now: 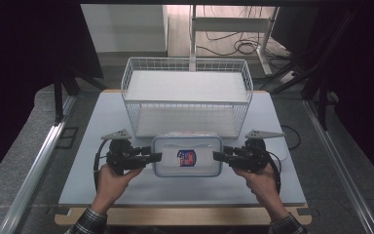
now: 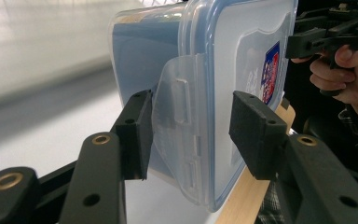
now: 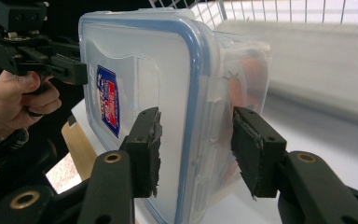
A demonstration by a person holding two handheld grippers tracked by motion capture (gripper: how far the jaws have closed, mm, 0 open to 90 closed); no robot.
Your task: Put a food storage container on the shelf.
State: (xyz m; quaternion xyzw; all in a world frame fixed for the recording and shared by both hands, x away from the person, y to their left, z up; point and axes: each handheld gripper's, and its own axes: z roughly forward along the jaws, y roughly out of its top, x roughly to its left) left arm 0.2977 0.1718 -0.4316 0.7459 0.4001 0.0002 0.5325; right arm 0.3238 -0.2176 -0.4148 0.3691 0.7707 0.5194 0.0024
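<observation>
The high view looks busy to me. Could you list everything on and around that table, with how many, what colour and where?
Clear plastic food container with a blue-rimmed lid and a red and blue label: one, near middle of the table, between the two grippers.
White wire basket: one, behind the container, on the table's far half.
Pale grey table with a wooden front edge: one, under everything.
White metal frame: one, on the floor beyond the table.
Dark cables: several, on the floor by that frame.
Left gripper: black, jaws open at the container's left end.
Right gripper: black, jaws open at its right end.
Hands: two, plaid sleeves.
</observation>
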